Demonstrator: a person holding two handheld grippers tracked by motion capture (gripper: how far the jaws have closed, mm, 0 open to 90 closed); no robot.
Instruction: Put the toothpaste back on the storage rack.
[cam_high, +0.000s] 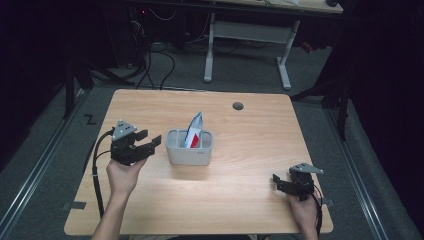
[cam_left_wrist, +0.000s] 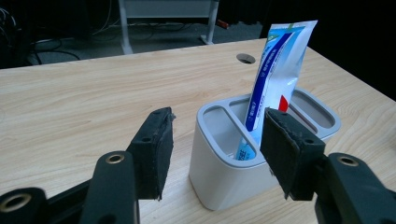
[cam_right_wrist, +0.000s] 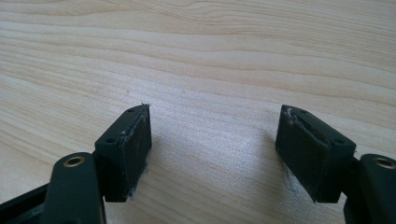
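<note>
Looking at the high view: left gripper (cam_high: 152, 141) sits just left of the holder (cam_high: 189, 148), jaws pointed at it, not touching as far as I can tell. Jaws apart, nothing between the pads. In the left gripper view the 2 pads (cam_left_wrist: 154, 151) frame the near corner of the holder (cam_left_wrist: 219, 172), with a clear gap on each side; the right pad overlaps the rim in the picture, so contact there is hard to rule out, but it looks clear.

The holder is a light grey tub with rounded corners, standing upright near the middle of the table (cam_high: 240, 195). Top is split into compartments, at least 3 visible from the left gripper view. The tube (cam_high: 194, 131) stands in the middle one, tilted, crimped end up and leaning toward the far side of the table. Tube (cam_left_wrist: 280, 70) is white with a blue stripe and a red patch, lower end down inside the compartment.

Right gripper (cam_high: 278, 181) rests low at the near right corner of the table, well apart from the holder. Jaws wide apart, empty. Right gripper view shows both pads (cam_right_wrist: 135, 140) over bare wood (cam_right_wrist: 210, 70), worn edges on the rubber.

Cable hole (cam_high: 238, 106) sits near the far edge, beyond the holder.
</note>
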